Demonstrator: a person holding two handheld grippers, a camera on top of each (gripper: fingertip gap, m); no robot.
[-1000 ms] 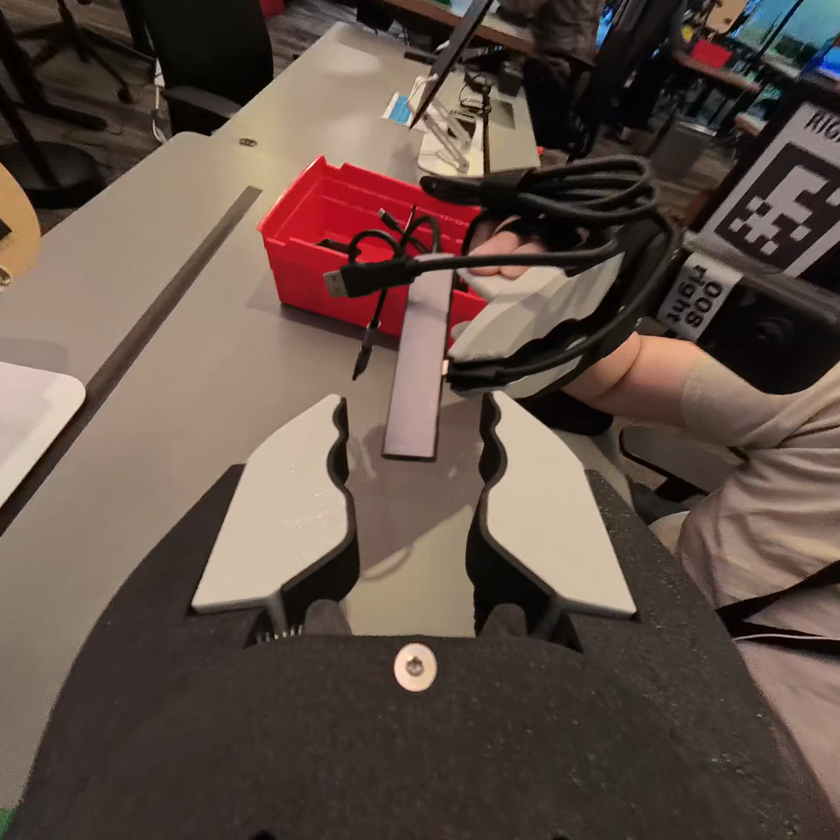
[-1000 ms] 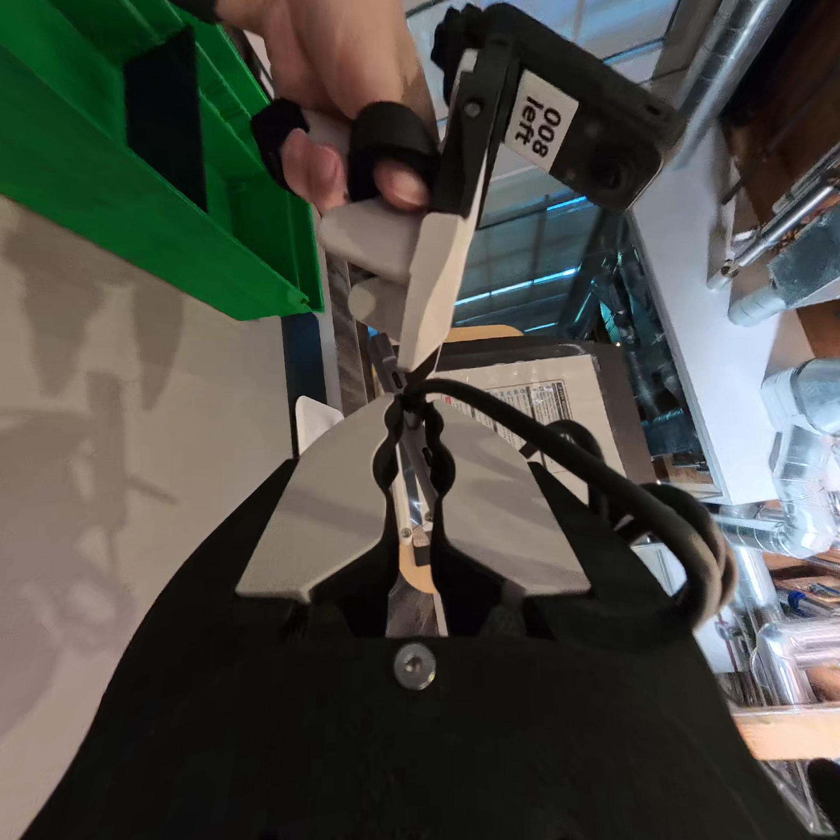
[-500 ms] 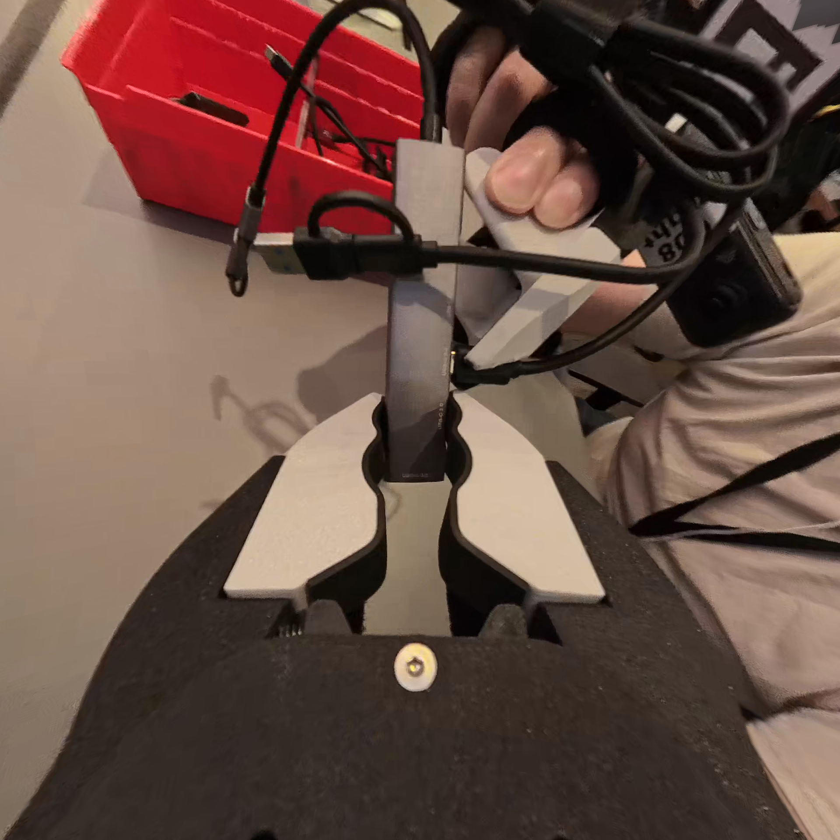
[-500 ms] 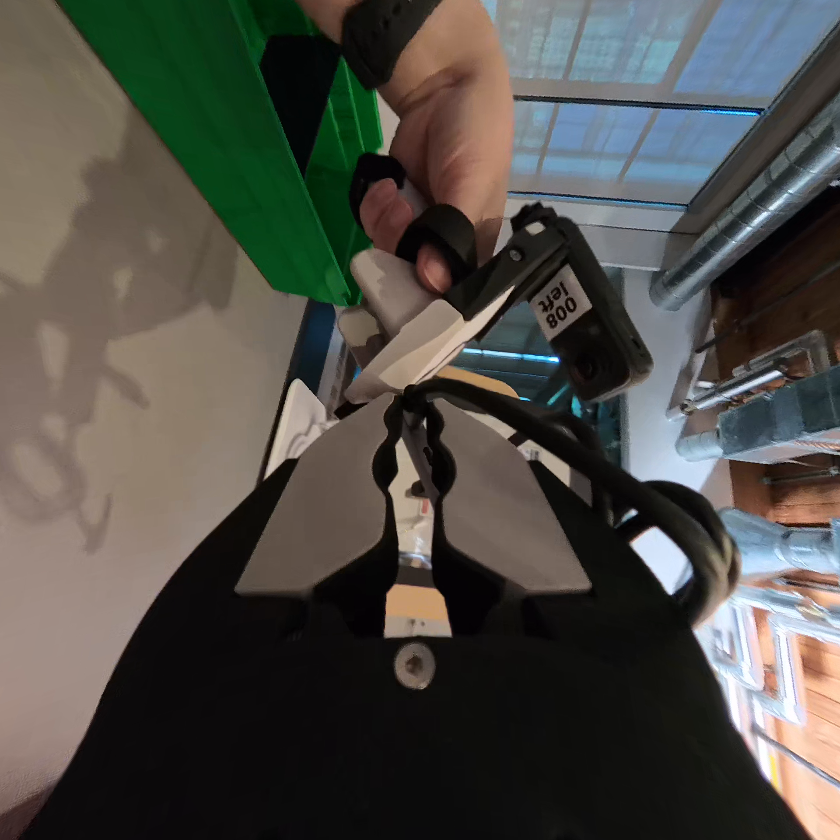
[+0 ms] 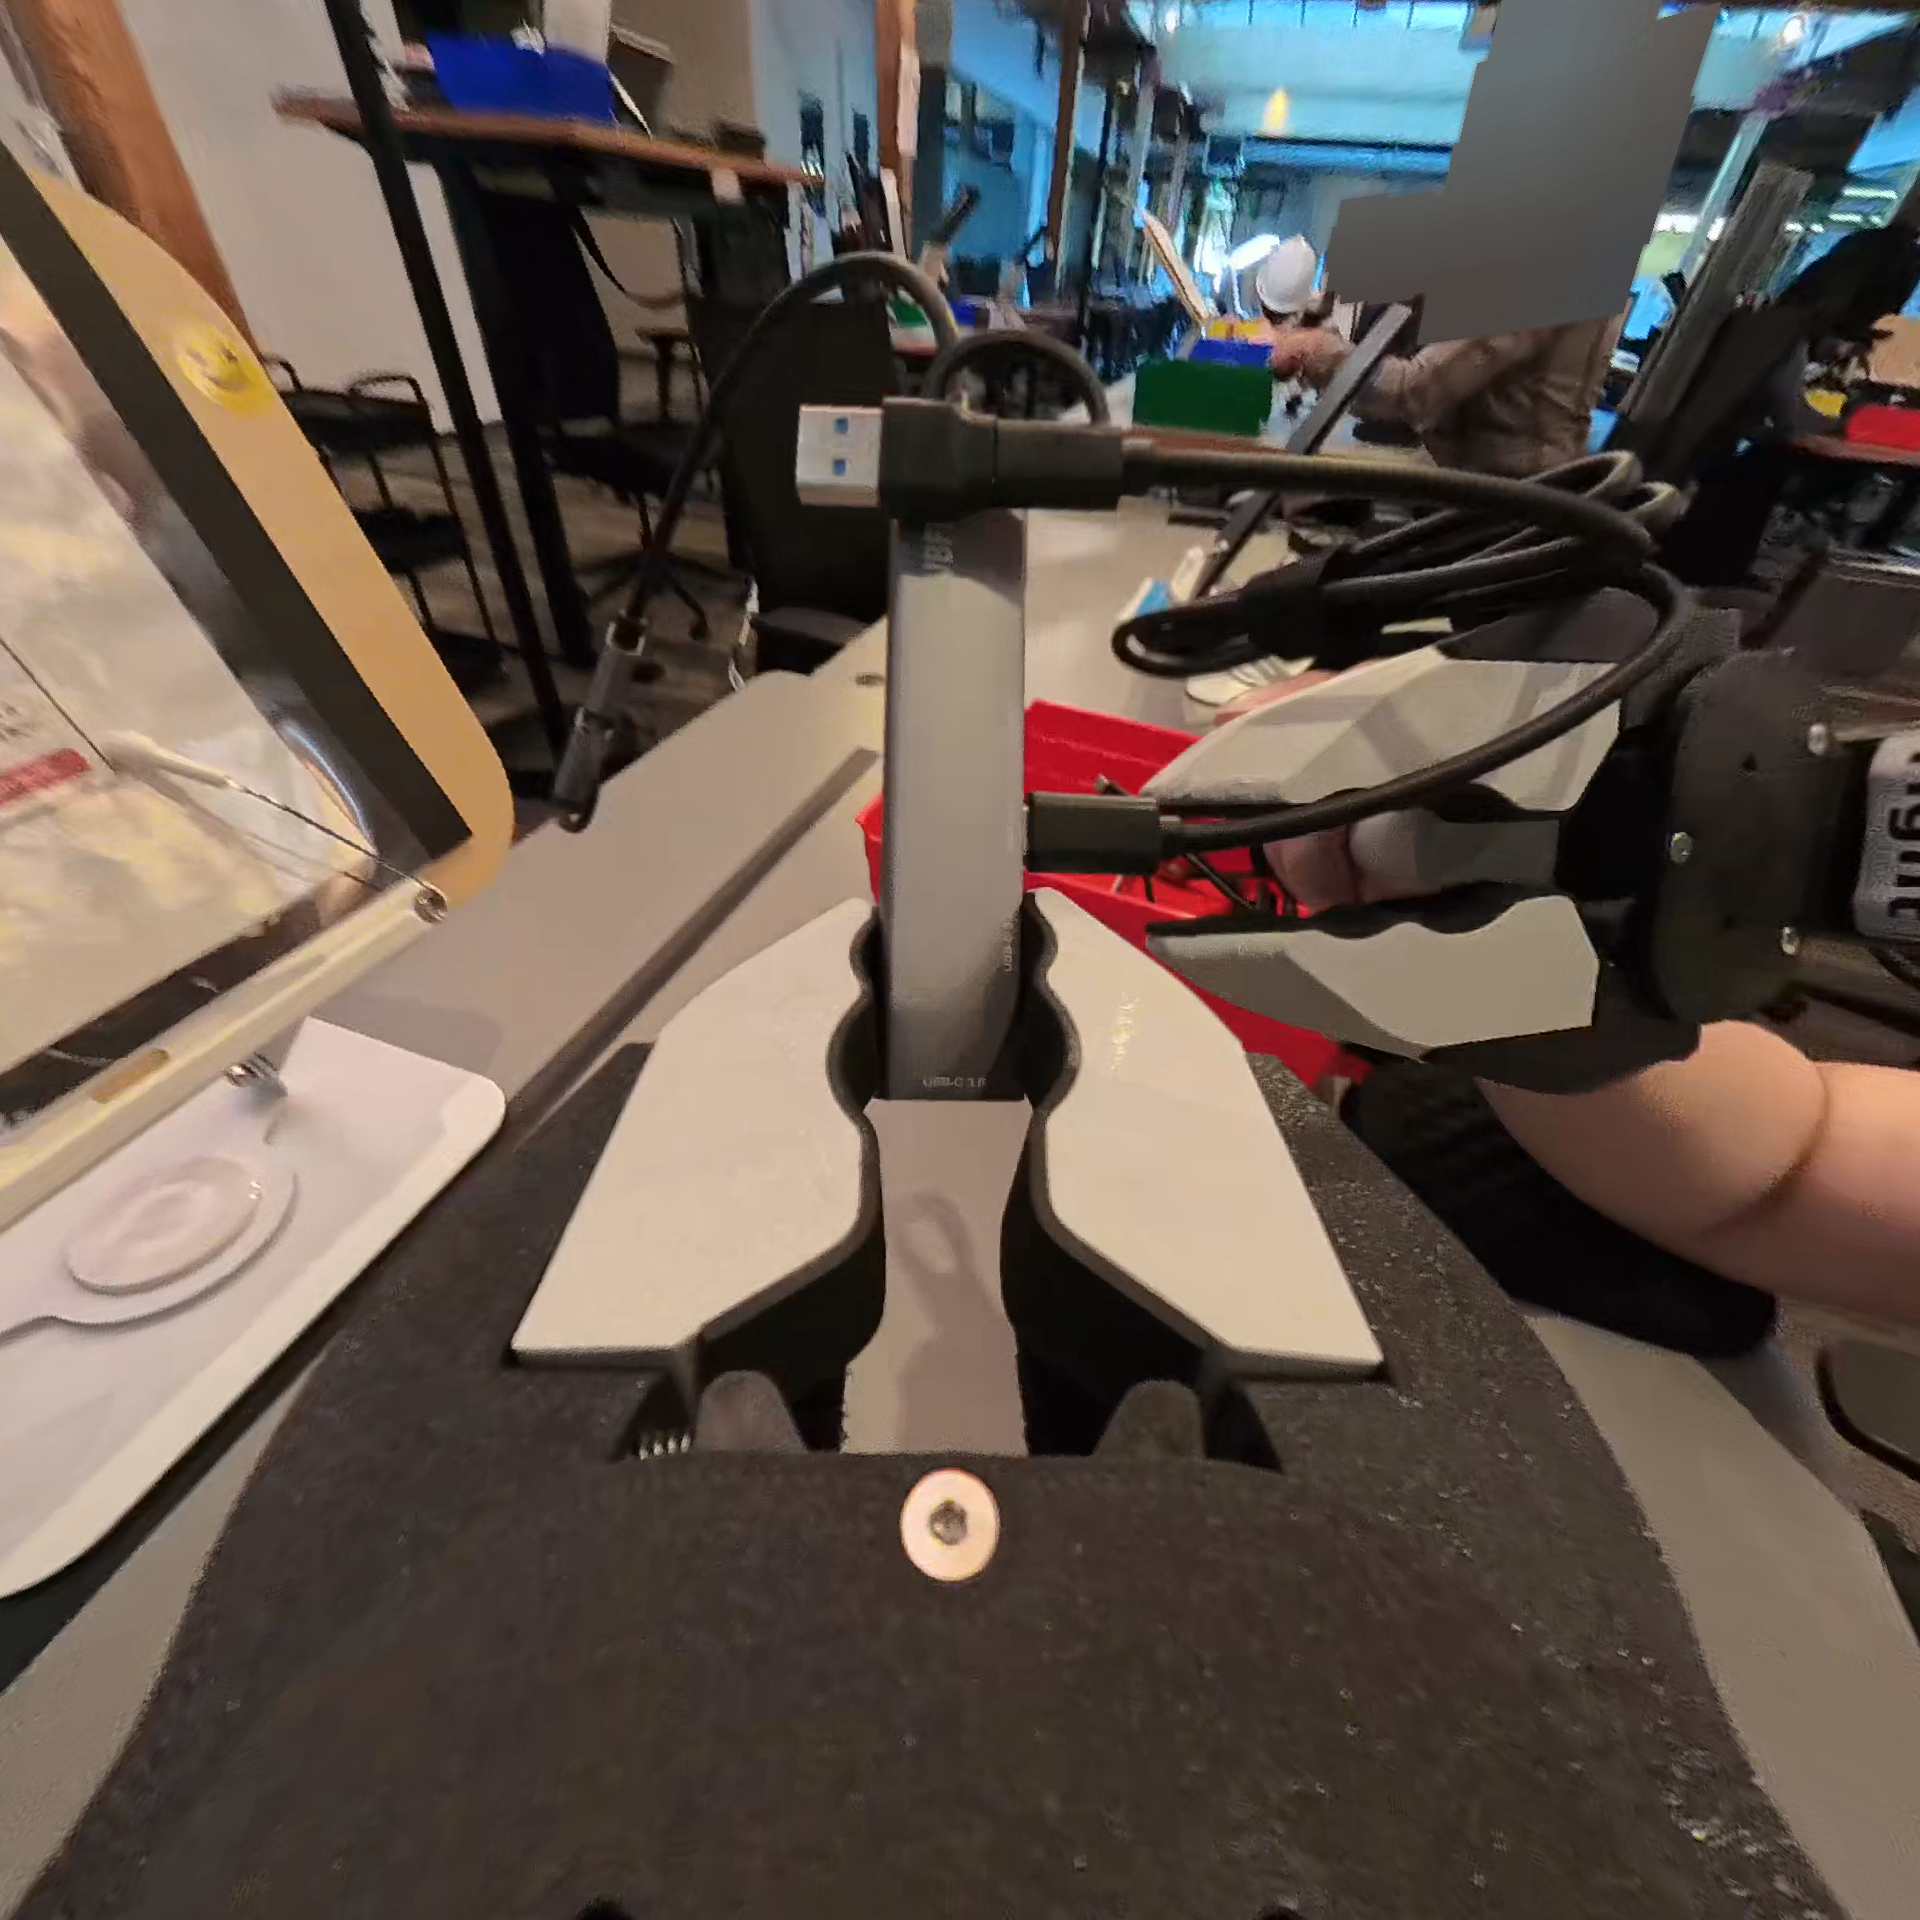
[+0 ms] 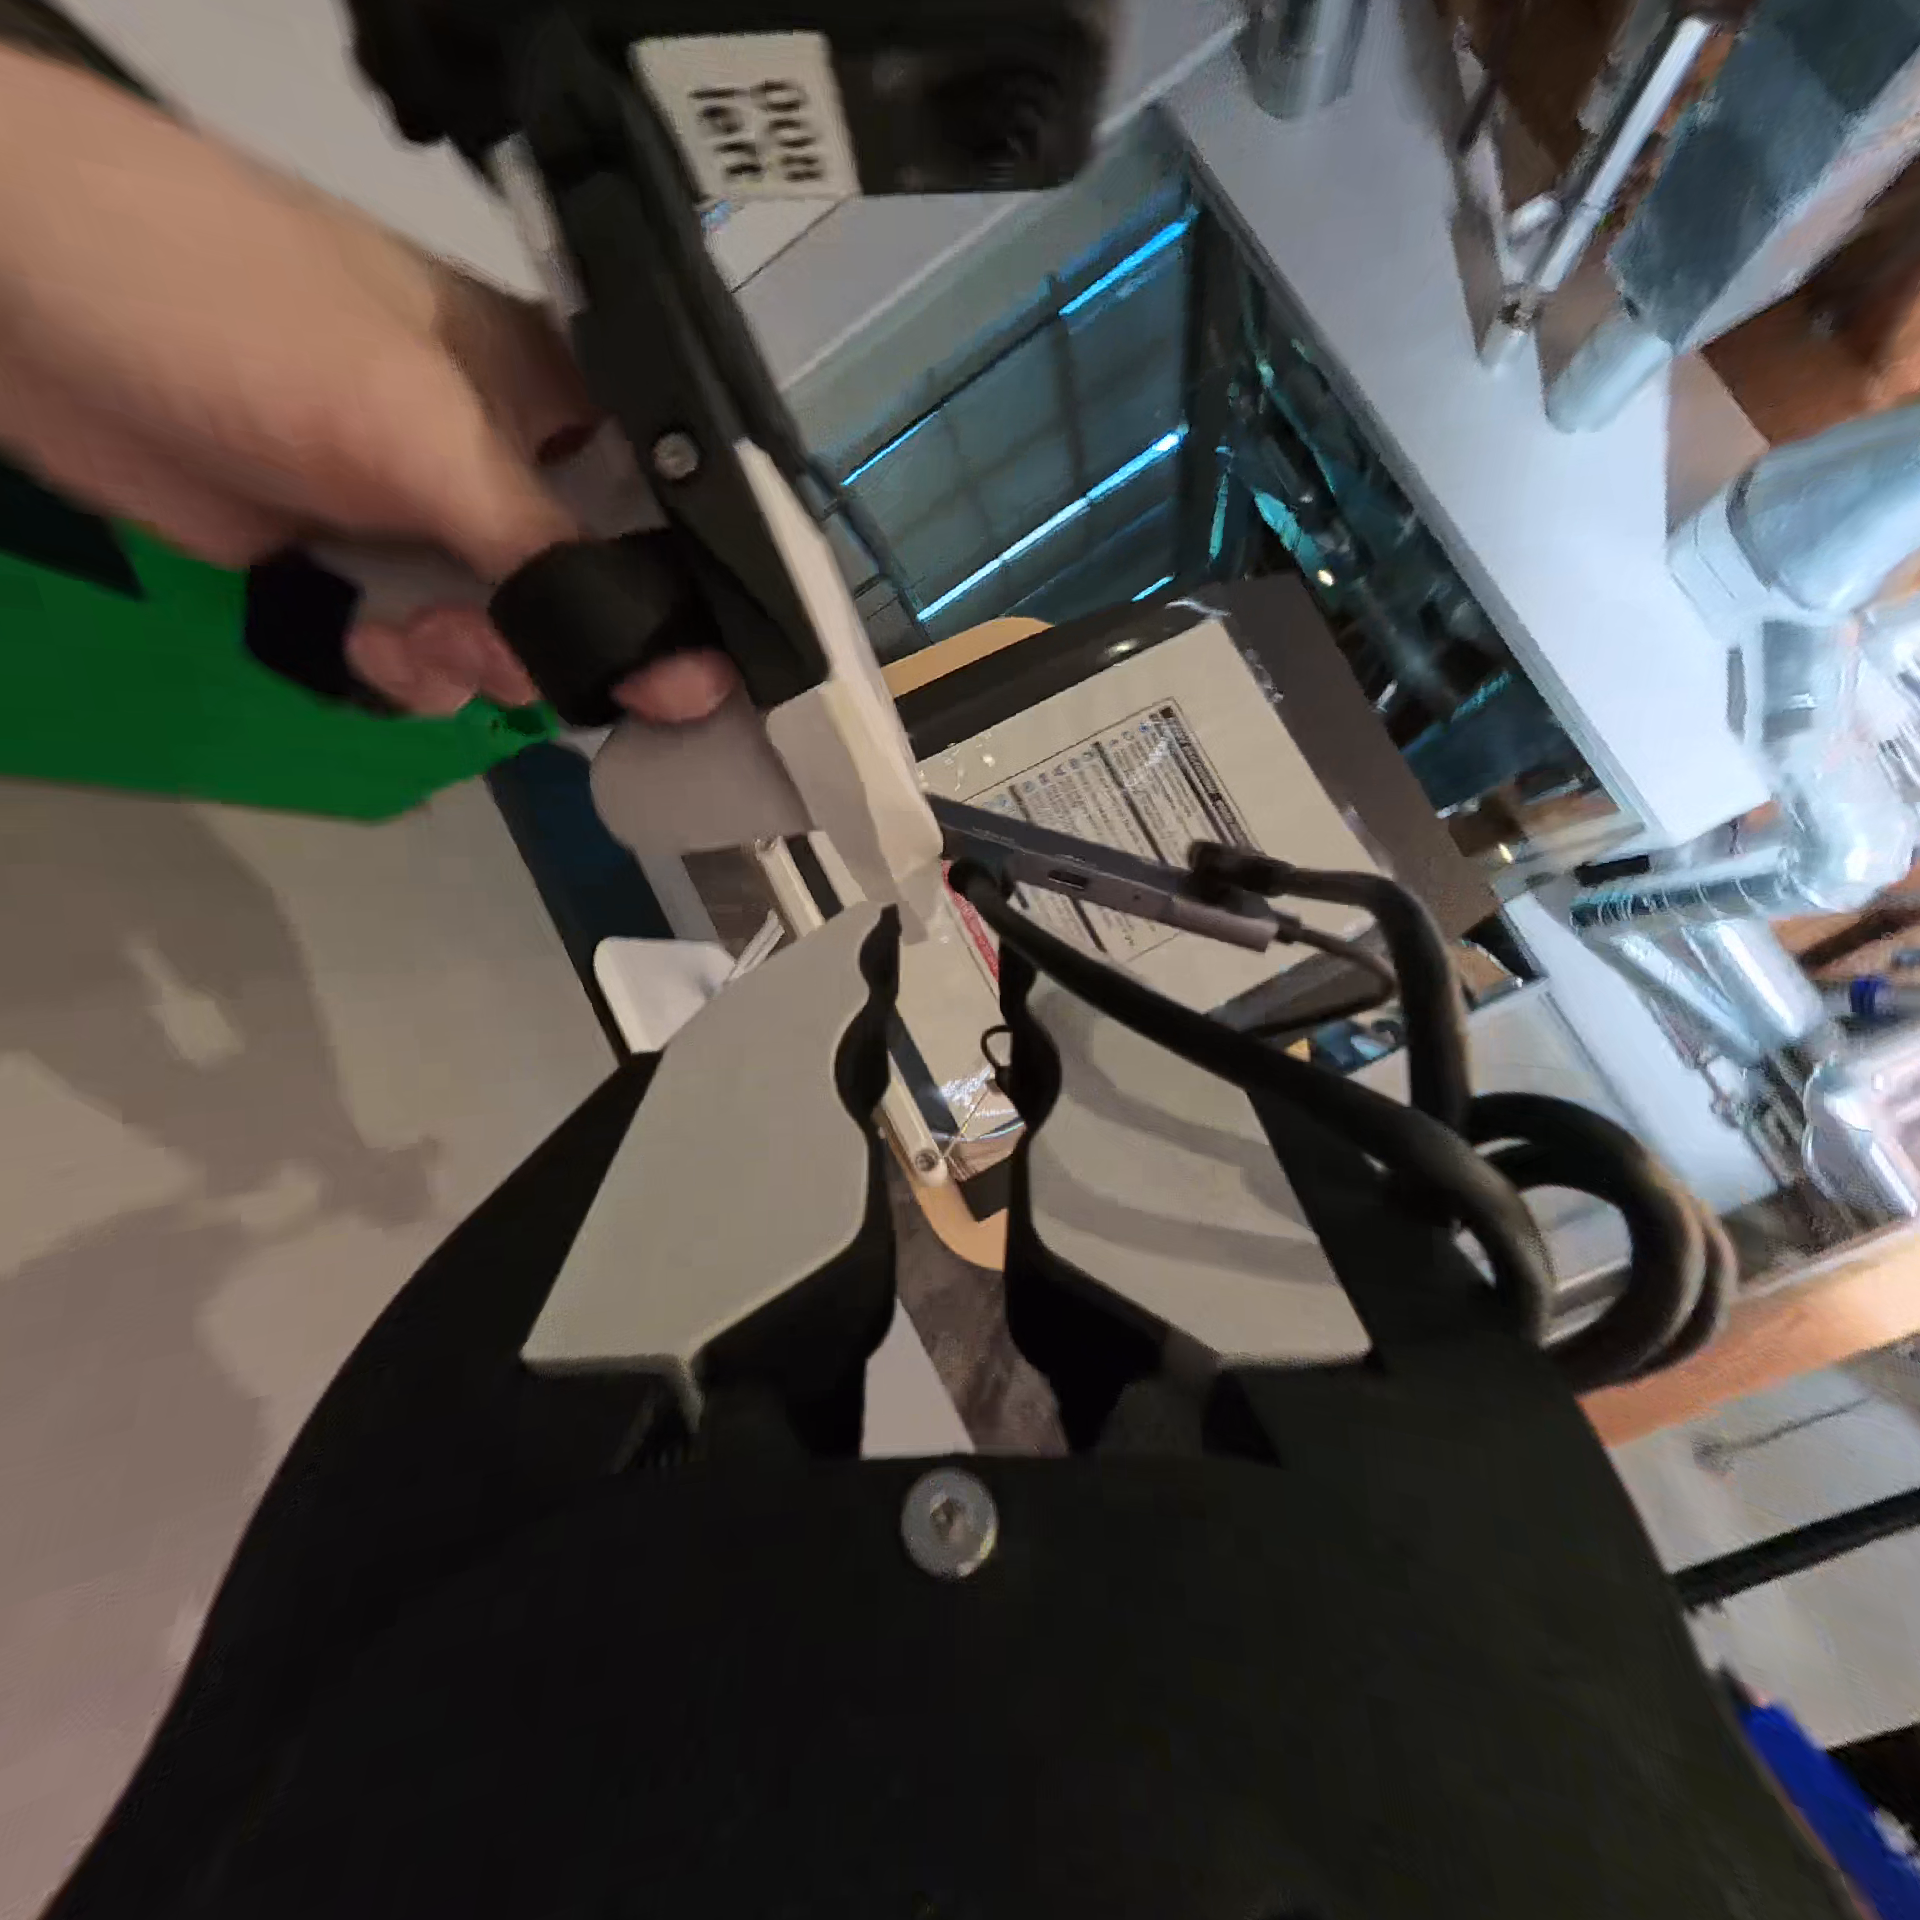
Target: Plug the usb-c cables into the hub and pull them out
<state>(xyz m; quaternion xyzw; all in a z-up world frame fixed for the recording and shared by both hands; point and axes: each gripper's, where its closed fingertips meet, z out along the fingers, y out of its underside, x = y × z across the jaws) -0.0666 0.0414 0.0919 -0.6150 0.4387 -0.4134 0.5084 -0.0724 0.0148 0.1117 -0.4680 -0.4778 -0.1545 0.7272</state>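
My left gripper [image 5: 951, 914] is shut on the lower end of a slim grey hub [image 5: 951, 727] and holds it upright above the table. A black USB-C plug [image 5: 1091, 831] sits in the hub's right side. My right gripper [image 5: 1153, 862] is just right of it, its jaws apart around the cable without pinching it. A coiled black cable [image 5: 1403, 582] lies over that gripper, and its USB-A plug [image 5: 842, 457] sticks out left in front of the hub. In the right wrist view my right gripper [image 6: 951, 997] is open, with the hub [image 6: 1101, 883] and plug [image 6: 971, 883] just beyond.
A red bin [image 5: 1091, 748] with cables stands behind the hub on the grey table [image 5: 675, 914]. A tan-framed clear sign stand [image 5: 312, 623] on a white base [image 5: 260, 1299] is at the left. A green bin [image 6: 208, 717] shows in the right wrist view. A person sits at a far desk. The grippers are tip to tip, or close to it.
My left gripper closed on the hub and raised it upright. My right gripper, earlier shut on the USB-C plug, has opened; the plug stays in the hub.
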